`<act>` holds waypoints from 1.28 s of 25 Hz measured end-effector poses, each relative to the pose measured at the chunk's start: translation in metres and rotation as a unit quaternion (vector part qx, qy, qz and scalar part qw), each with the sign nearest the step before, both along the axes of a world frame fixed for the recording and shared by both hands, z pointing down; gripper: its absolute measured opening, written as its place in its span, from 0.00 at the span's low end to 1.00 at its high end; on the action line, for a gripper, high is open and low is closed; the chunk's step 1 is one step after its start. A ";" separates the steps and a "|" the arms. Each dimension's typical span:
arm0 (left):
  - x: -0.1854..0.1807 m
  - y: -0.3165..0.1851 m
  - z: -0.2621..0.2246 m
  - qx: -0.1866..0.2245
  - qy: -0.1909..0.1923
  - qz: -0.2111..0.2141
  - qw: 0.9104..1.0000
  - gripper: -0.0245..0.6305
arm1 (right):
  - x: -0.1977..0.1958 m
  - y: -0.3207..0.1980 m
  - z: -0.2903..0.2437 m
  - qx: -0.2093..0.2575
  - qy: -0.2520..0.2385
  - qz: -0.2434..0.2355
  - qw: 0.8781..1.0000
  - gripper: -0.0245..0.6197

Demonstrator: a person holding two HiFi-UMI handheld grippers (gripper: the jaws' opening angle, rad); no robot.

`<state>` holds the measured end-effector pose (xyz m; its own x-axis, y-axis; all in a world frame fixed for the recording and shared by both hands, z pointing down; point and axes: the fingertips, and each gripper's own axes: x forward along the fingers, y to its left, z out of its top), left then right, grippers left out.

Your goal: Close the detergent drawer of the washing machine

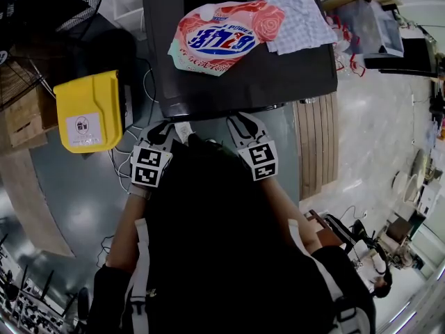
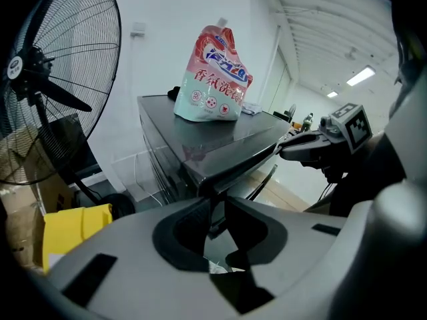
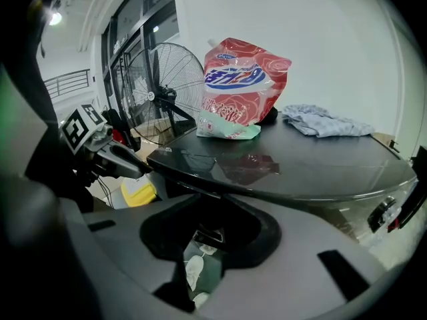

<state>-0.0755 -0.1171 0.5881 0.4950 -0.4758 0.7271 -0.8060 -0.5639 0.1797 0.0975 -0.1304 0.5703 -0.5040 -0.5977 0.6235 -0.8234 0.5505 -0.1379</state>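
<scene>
A dark washer (image 1: 236,82) is seen from above, with a pink detergent pouch (image 1: 222,37) standing near the back of its top and a checked cloth (image 1: 292,12) lying just beside the pouch. Both grippers are held at the washer's front edge, side by side and a little apart. The left gripper (image 2: 217,209) is pointed at the washer's near corner; its jaws are parted by a narrow gap, and nothing is pinched between them. The right gripper (image 3: 203,235) is held under the front rim; its jaws are likewise spread, and through the gap only floor and pale shoes are seen, with a dark bar just beyond the tips that cannot be identified. The detergent drawer itself cannot be made out in any view: the washer's front face is hidden beneath the overhanging top, at the place where the two grippers are held. A yellow box (image 1: 87,110) is set on the floor to the left of the washer, and a fan (image 2: 47,85) stands behind it.
</scene>
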 end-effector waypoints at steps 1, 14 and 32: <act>0.000 0.000 0.000 0.001 0.000 0.000 1.000 0.15 | 0.000 0.000 0.000 0.000 0.000 0.003 1.000 0.20; -0.007 -0.008 0.004 -0.011 0.009 -0.027 1.000 0.27 | -0.002 -0.003 0.001 -0.012 0.008 0.027 1.000 0.22; -0.008 -0.004 0.009 -0.030 0.010 -0.034 0.999 0.24 | 0.000 -0.001 0.006 -0.062 -0.029 0.044 0.997 0.22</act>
